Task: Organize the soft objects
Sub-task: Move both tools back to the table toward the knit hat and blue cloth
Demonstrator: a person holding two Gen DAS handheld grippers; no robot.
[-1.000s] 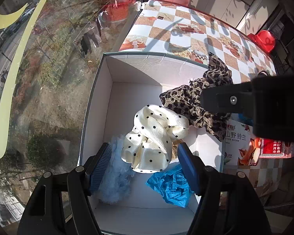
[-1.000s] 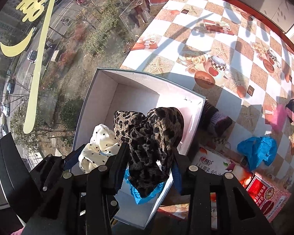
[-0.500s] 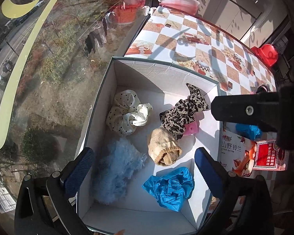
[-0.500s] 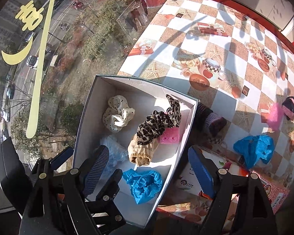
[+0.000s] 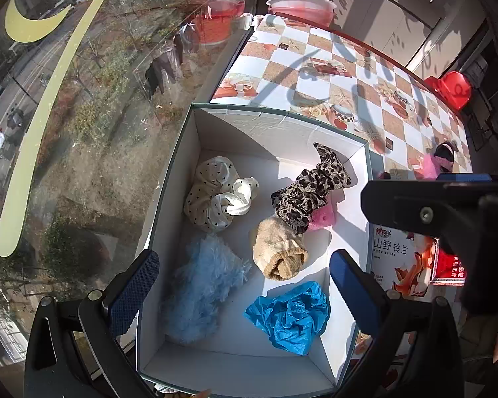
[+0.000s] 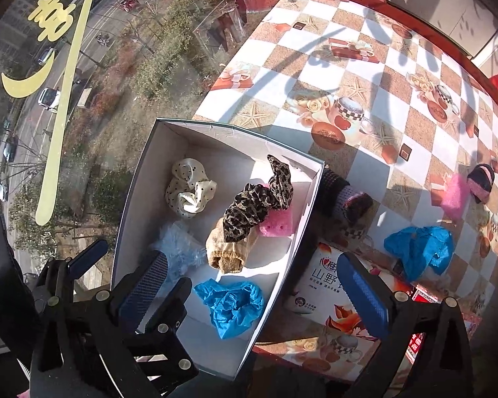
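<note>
Though released, leopard scarf (image 6: 257,200) below right gripper (image 6: 252,282)

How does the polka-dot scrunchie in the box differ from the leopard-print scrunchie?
The polka-dot scrunchie is cream with black dots; the leopard-print scrunchie is dark brown and spotted. The polka-dot scrunchie lies alone on the floor of the white box; the leopard-print scrunchie rests across a tan knitted roll and a pink sponge. The polka-dot one is bunched, the leopard one stretched long. Both are inside the box, ungripped.

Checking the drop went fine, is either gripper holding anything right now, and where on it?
Nothing is held. The left gripper is open and empty above the box; the right gripper's jaws are opening, with nothing gripped between them.
</note>
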